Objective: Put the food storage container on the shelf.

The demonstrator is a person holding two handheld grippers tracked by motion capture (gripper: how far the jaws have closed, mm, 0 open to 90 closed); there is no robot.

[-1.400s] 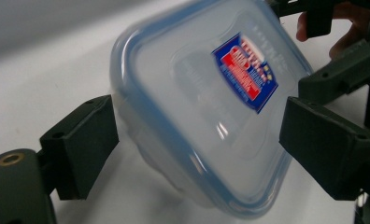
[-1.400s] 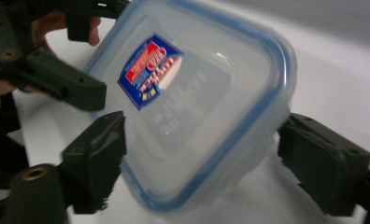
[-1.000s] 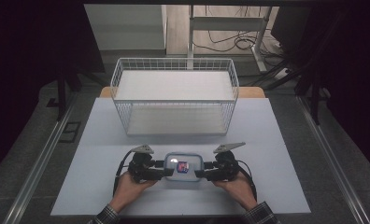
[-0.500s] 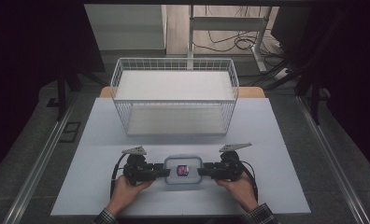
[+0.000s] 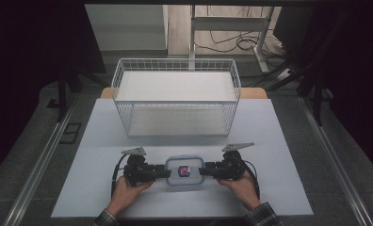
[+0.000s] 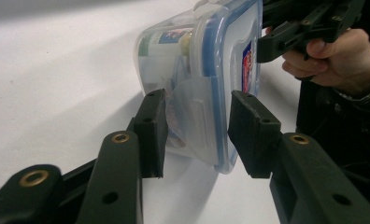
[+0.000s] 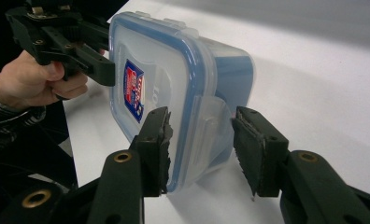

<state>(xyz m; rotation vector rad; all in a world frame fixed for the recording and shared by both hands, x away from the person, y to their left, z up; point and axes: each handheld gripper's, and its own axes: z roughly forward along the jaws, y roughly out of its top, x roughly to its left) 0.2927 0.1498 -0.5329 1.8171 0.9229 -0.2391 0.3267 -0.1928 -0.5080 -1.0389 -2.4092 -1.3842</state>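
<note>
A clear plastic food container (image 5: 184, 170) with a blue-sealed lid and a red and blue label lies on the white table, between my two grippers. My left gripper (image 5: 167, 172) sits at its left end. In the left gripper view the jaws (image 6: 195, 133) have just been closing, and the pads now press the flared latch flap and the lid rim of the container (image 6: 197, 60). My right gripper (image 5: 202, 170) is at the opposite end. Its jaws (image 7: 199, 144) have just opened a little and straddle that end's flap of the container (image 7: 174, 65) with slim gaps.
A white wire basket (image 5: 175, 60) stands behind the container at the middle of the table (image 5: 269, 141). Dark floor and metal rails run along both sides of the table. Both of the person's hands rest near the front edge.
Both grippers have levelled out and settled on the container's two ends. The container itself has hardly shifted.
</note>
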